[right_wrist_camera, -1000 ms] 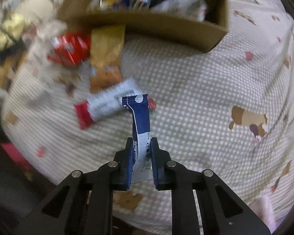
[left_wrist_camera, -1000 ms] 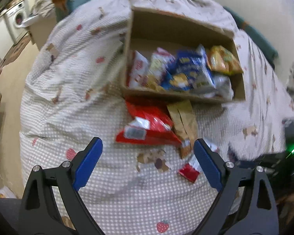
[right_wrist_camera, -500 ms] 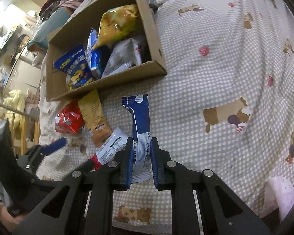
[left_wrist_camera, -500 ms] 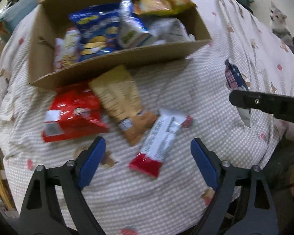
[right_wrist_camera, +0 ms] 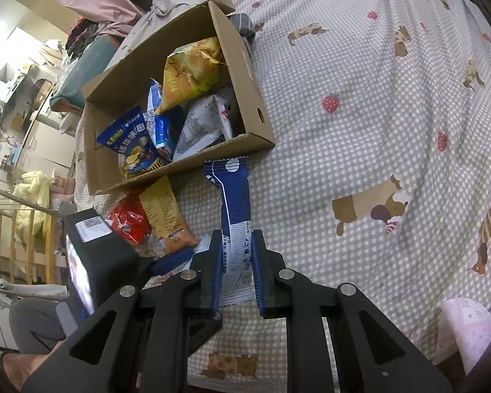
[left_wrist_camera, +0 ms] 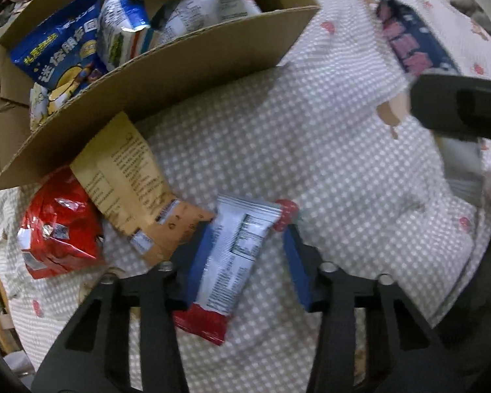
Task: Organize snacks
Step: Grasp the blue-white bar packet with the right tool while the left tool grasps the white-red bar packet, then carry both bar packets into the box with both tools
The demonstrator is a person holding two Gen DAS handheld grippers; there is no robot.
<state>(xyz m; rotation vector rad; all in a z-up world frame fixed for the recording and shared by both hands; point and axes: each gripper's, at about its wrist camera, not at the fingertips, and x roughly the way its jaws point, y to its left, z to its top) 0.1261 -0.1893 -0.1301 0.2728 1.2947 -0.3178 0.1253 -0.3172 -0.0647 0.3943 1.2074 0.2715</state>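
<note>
Both wrist views look down, close, sharing the snack box (left_wrist_camera: 167,75) (right_wrist_camera: 239,62).

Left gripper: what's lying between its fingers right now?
In the left wrist view, the white snack bar with a red end lies on the checked bedspread between the open left gripper fingers, not yet clamped.

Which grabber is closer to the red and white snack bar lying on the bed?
The left. The left gripper has its open fingers on either side of the snack bar. The right gripper is off to the side, shut on a blue wrapper.
</note>
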